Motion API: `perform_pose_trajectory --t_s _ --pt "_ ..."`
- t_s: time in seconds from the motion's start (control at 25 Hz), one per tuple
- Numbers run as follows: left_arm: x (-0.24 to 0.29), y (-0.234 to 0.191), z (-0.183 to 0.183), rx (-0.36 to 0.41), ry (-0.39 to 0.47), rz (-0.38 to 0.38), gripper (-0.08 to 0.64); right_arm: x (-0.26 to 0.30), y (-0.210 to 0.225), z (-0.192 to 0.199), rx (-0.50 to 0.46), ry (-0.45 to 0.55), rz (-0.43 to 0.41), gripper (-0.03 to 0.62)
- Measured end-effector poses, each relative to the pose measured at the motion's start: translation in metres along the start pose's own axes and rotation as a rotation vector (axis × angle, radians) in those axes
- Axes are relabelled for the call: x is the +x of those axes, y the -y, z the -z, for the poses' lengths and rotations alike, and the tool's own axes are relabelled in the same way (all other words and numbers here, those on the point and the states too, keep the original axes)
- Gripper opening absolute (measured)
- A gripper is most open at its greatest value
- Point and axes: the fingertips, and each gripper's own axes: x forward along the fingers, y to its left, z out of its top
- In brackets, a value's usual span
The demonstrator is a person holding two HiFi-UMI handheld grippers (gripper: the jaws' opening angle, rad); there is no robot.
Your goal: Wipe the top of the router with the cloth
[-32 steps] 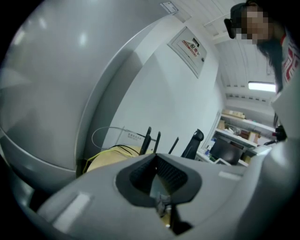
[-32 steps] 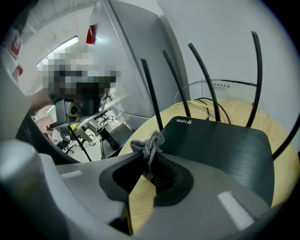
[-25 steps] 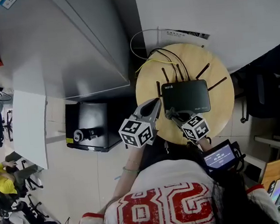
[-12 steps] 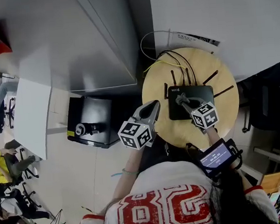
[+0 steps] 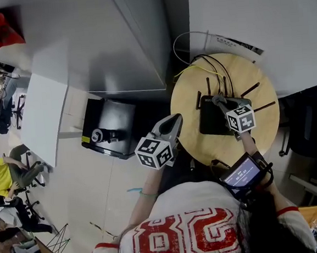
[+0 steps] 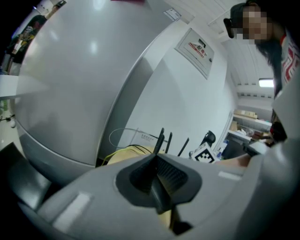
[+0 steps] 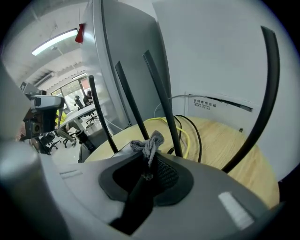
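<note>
**My right hand-held gripper [image 5: 218, 98] is clamped on the cloth [image 7: 149, 142], over the router [image 5: 212, 123]**

The jaws are pinched tight on a little grey wad of cloth, which bunches up out of the tips. I'm holding it above the back part of the black router's top, right in among the antennas [image 7: 159, 93], which stick up all around in the right gripper view. The router sits on the round wooden worktop [image 5: 189, 129], with a yellow cable [image 7: 186, 136] looping behind it. My left hand-held gripper [image 5: 172, 122] is clenched on nothing and hangs at the worktop's left edge, apart from the router.
</note>
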Motion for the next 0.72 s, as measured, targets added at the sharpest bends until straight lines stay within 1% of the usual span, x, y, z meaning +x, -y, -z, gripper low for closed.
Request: perform_pose_trajectory --t_s 0.16,0.28,0.56,0.72 --pt "-0.004 -0.002 0.002 -0.003 0.001 -0.012 0.002 0.001 -0.006 0.007 0.006 -0.006 -0.009 0.058" --pt "-0.002 0.001 0.002 0.001 0.002 -0.006 0.002 -0.004 -0.015 0.014 0.013 -0.007 -0.022 0.058" --pt "0.012 0.019 0.004 0.018 -0.016 0.055 0.002 -0.023 -0.042 0.041 0.069 0.001 -0.050 0.058" --pt "0.022 0.032 0.007 0.029 -0.036 0.098 0.002 -0.037 -0.061 0.058 0.075 -0.009 -0.066 0.058"
